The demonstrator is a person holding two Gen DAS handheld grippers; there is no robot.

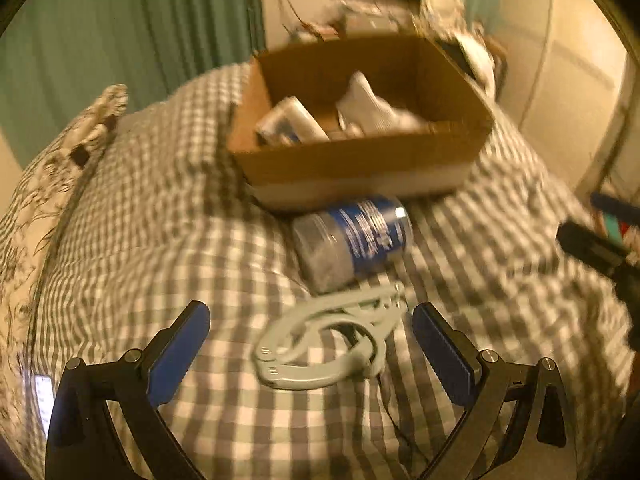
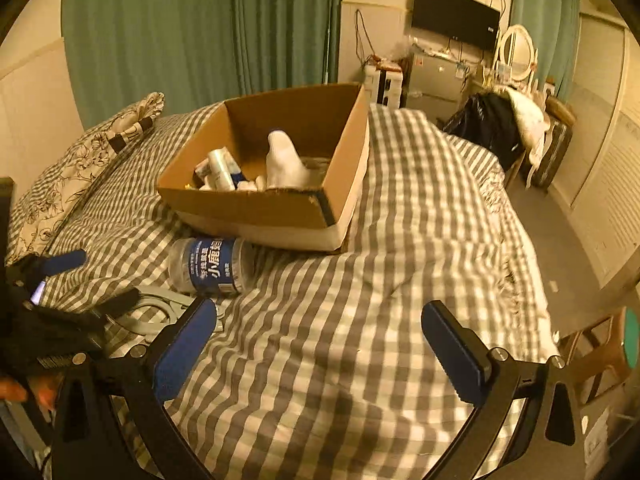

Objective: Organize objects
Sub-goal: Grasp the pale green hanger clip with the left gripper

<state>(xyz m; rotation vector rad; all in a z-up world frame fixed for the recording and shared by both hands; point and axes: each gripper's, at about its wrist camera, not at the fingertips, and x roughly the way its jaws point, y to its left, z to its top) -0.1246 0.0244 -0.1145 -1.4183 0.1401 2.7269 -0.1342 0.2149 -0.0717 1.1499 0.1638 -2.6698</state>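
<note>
An open cardboard box [image 1: 360, 168] [image 2: 264, 208] sits on the checked bed and holds a white sock [image 2: 284, 160] and small bottles [image 2: 220, 170]. A clear bottle with a blue label [image 1: 352, 242] [image 2: 212, 266] lies on its side just in front of the box. A pale grey folded plastic hanger [image 1: 328, 340] [image 2: 156, 308] lies in front of the bottle. My left gripper [image 1: 312, 344] is open, its jaws on either side of the hanger and just above it. My right gripper [image 2: 320, 340] is open and empty over bare bedding, to the right of the bottle.
A patterned pillow [image 2: 88, 156] lies at the bed's left edge by green curtains [image 2: 192, 28]. The bed's right edge drops to the floor [image 2: 560, 240]. A chair with dark clothes [image 2: 496, 128], a dresser with a mirror and a wall TV [image 2: 456, 16] stand beyond.
</note>
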